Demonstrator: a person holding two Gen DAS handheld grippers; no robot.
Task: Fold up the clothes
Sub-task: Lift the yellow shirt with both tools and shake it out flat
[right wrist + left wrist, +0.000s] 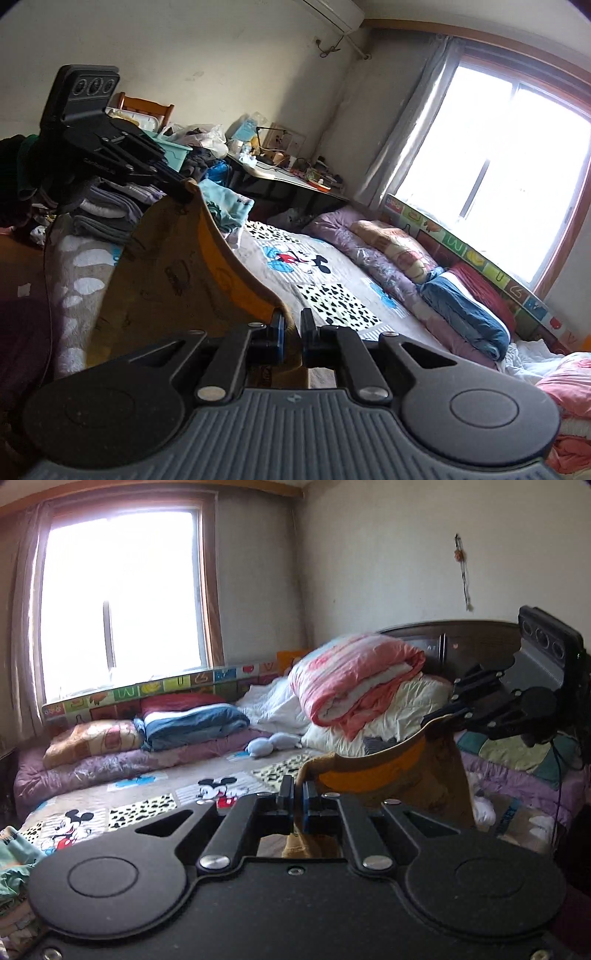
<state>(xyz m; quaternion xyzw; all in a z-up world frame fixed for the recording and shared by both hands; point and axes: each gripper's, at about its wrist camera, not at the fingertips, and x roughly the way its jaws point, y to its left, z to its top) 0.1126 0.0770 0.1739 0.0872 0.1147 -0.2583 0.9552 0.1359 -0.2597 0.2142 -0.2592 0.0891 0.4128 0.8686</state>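
Left wrist view: my left gripper (298, 801) sits bottom centre, pointing level across the bed (147, 797), jaws clenched on a corner of the brown garment (417, 775). The garment has an orange inner band and hangs in the air, centre right of frame, stretched up to my right gripper (430, 718). That one enters from the right edge, tilted down-left, its tips pinching the garment's top edge. Behind, upper centre, a pink quilt (354, 679) is stacked on white bedding; folded blue blanket (192, 723) at mid left; bright window (122, 598) upper left.

Right wrist view: my right gripper (291, 332) at bottom centre, frame rolled so the bed slopes. Jaws nearly together with the brown garment's edge gripped between them. Cloth rises from there to upper left, where my left gripper (183, 190) clamps the other corner, coming in from the left edge and angled down-right. Garment is held taut between both, above the bed's Mickey-print cover (303, 258). Pile of folded clothes (107, 210) at mid left, behind the garment. Cluttered desk (291, 173) at upper centre.
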